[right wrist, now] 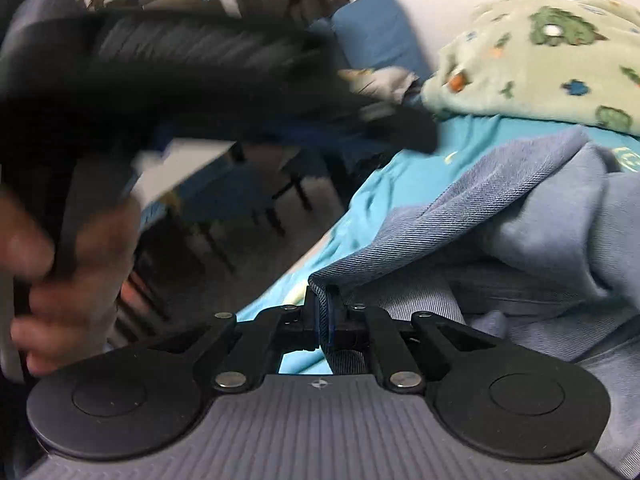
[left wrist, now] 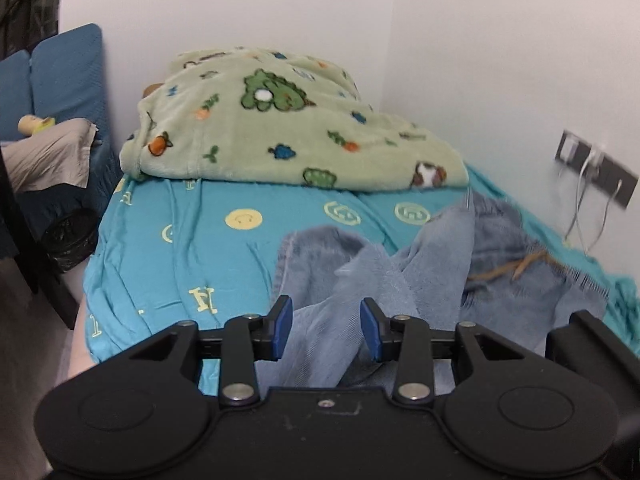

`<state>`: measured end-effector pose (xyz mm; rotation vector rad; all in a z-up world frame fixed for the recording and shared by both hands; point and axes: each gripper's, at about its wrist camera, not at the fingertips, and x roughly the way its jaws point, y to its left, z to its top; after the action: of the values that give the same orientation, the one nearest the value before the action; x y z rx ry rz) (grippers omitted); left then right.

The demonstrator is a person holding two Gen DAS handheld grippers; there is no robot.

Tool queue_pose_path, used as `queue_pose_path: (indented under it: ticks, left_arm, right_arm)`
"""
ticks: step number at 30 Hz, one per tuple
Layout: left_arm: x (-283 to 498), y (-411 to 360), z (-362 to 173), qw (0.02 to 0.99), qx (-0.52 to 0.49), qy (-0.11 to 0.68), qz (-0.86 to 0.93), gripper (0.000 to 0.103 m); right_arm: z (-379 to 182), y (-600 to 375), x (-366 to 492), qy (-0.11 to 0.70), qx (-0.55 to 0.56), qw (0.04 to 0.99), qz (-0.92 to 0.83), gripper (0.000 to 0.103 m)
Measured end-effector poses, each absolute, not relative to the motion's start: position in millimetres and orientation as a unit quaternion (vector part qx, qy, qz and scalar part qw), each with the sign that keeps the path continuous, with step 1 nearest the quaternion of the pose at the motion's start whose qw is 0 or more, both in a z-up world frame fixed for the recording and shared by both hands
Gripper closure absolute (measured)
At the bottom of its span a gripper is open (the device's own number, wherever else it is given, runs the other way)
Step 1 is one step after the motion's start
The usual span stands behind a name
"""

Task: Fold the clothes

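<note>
A pair of light blue jeans (left wrist: 420, 272) lies crumpled on the turquoise bedsheet (left wrist: 180, 248). My left gripper (left wrist: 326, 330) is open, its blue pads on either side of a fold of denim that rises between them. In the right wrist view the jeans (right wrist: 500, 216) fill the right half. My right gripper (right wrist: 325, 320) is shut on a hem corner of the jeans. The left gripper and the hand (right wrist: 68, 276) holding it show blurred at the left of that view.
A folded green cartoon-print blanket (left wrist: 288, 128) sits at the head of the bed against the white wall. A wall socket with cables (left wrist: 592, 168) is at the right. A blue sofa (left wrist: 60, 80), a black bin (left wrist: 70, 238) and chairs (right wrist: 248, 200) stand left of the bed.
</note>
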<state>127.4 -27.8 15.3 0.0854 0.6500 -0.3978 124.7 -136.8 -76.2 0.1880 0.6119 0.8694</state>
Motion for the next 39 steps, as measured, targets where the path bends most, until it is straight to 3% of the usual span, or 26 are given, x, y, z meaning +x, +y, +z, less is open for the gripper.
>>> queue_pose_path:
  ticks: [9, 24, 25, 28, 39]
  left_arm:
    - [178.0, -25.2, -10.3, 0.916, -0.006, 0.367, -0.161, 0.064]
    - [297.3, -44.1, -41.3, 0.869, -0.098, 0.468, -0.128, 0.064]
    - [303.4, -42.7, -44.6, 0.865, -0.105, 0.474, -0.122, 0.066]
    - [311.4, -30.5, -49.5, 0.858, -0.141, 0.481, -0.114, 0.099]
    - [246.0, 54.3, 22.7, 0.898, -0.209, 0.379, -0.080, 0.102]
  right_arm:
    - [-87.8, -110.5, 113.3, 0.318, -0.003, 0.834, 0.452, 0.098]
    - [-85.9, -108.1, 122.3, 0.322, -0.013, 0.828, 0.458, 0.097]
    - [-85.8, -108.3, 123.6, 0.322, -0.011, 0.828, 0.459, 0.097]
    - [-86.0, -109.1, 128.0, 0.323, -0.003, 0.827, 0.460, 0.097]
    - [-83.0, -106.6, 138.9, 0.317, 0.004, 0.835, 0.449, 0.095]
